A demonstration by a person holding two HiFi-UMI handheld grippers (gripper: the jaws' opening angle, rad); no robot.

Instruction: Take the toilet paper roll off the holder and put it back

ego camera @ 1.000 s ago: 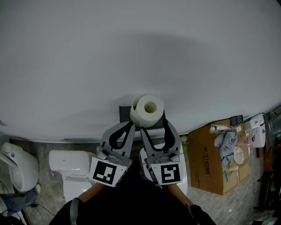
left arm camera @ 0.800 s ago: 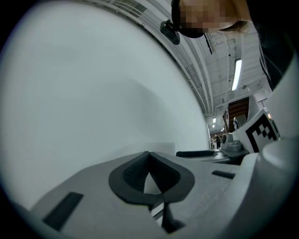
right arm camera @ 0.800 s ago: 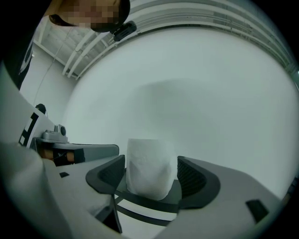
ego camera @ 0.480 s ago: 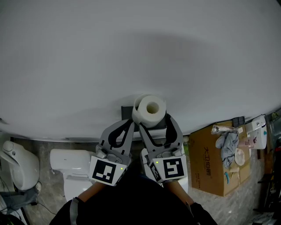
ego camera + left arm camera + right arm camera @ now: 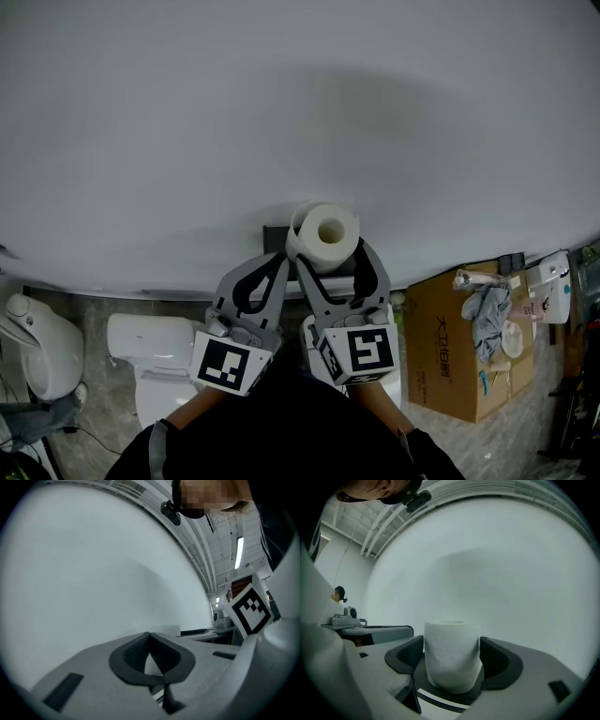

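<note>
1. Left tongs (image 5: 149, 637): closed tip to tip on nothing, parked just beside the toilet paper roll (image 5: 323, 230), on its left. They have no part in this step and must not brush the roll.

2. Right tongs (image 5: 452, 656): the jaws straddle the roll, one on each flank, and have just been opening. The roll stands between them, upright, with its core opening facing up. The pads (image 5: 410, 656) lie close beside the paper. No dent shows in the wrap, so the grip is judged released.

3. Step in hand, as judged: letting go of the roll once it is seated on the holder (image 5: 274, 234), the dark bracket directly behind and beneath the roll.

4. Procedure:
   - Spread the jaws until both pads stand visibly apart from the paper.
   - Draw the right tongs straight back from the roll, level, with no twist of the wrist and no sideways drift. Soft paper can catch on a pad, and a dragged pad could tip the roll or lift it off its seat.
   - Confirm that the roll is upright and centred on the holder.

5. Beyond the roll: the plain white wall (image 5: 281, 112) carries the holder, and the roll stands near it. Do not push forward during the release.
</note>
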